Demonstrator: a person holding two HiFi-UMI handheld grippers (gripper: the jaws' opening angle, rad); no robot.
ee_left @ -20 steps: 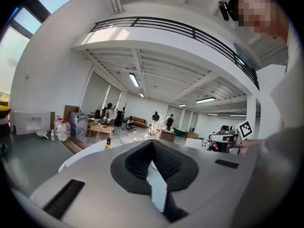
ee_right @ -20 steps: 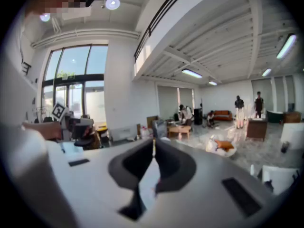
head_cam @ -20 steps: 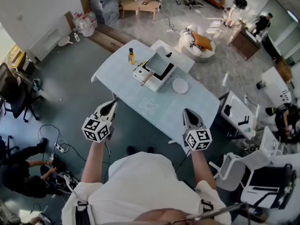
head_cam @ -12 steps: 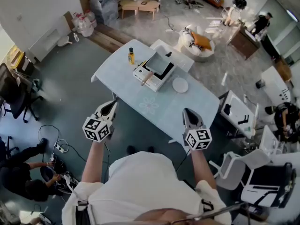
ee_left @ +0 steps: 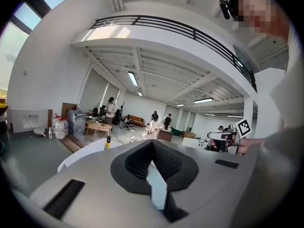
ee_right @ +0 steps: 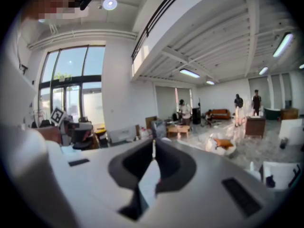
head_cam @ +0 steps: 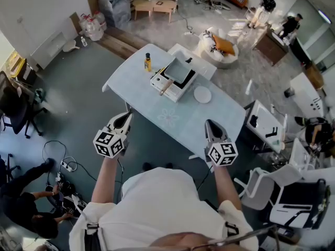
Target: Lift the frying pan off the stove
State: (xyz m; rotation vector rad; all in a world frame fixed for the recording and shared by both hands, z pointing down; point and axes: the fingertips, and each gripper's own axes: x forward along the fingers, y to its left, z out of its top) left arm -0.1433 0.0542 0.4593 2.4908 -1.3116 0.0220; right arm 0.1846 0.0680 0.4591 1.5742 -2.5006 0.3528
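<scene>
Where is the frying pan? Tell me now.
Head view, upper centre: the frying pan sits on the white stove on the table, between the yellow bottle at left and the white plate at right.

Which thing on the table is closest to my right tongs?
The round white plate, flat beside the stove. The stove with its pan and the yellow bottle sit farther from the right tongs.

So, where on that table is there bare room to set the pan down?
The near half of the table is bare, from the stove and plate to the edge nearest the person. A smaller free patch lies at the left corner, beside the bottle. The far side is crowded: bottle, stove with frying pan, plate.
</scene>
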